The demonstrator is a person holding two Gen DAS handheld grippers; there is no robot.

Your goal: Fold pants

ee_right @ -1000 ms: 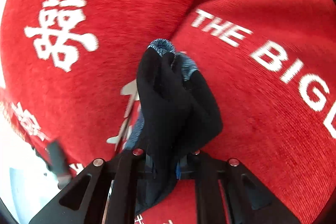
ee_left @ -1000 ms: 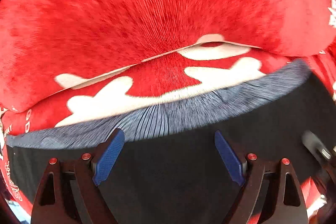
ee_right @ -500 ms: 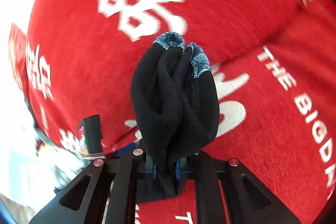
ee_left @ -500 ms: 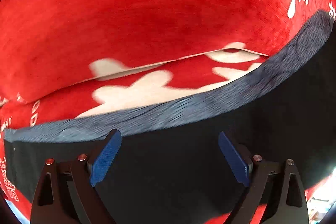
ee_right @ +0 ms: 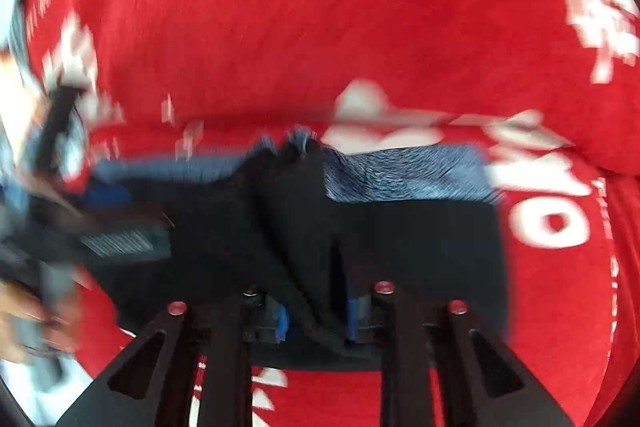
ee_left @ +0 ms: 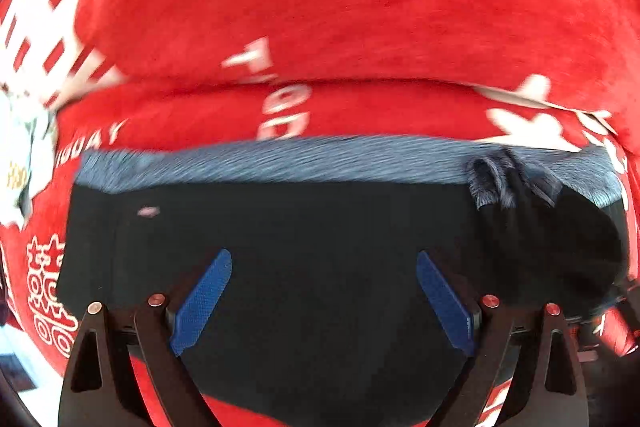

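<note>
Black pants (ee_left: 320, 235) with a blue-grey ribbed waistband (ee_left: 280, 159) lie flat on a red cloth. My left gripper (ee_left: 322, 303) is open just above the black fabric, its blue pads (ee_left: 200, 303) spread wide and empty. At the right of the left wrist view a bunched part of the pants (ee_left: 532, 219) stands up. My right gripper (ee_right: 316, 319) is shut on that bunch of black fabric (ee_right: 296, 219), low over the pants; the waistband (ee_right: 400, 175) runs behind it. The right wrist view is blurred.
The red cloth (ee_left: 320, 7) with white lettering covers the whole surface and has a raised fold behind the waistband. In the right wrist view my left gripper's body (ee_right: 56, 131) and a hand show blurred at the left edge.
The right gripper has swung down with the held fabric, from high above the cloth to low over the pants. The left gripper has slid along the waistband, still open.
</note>
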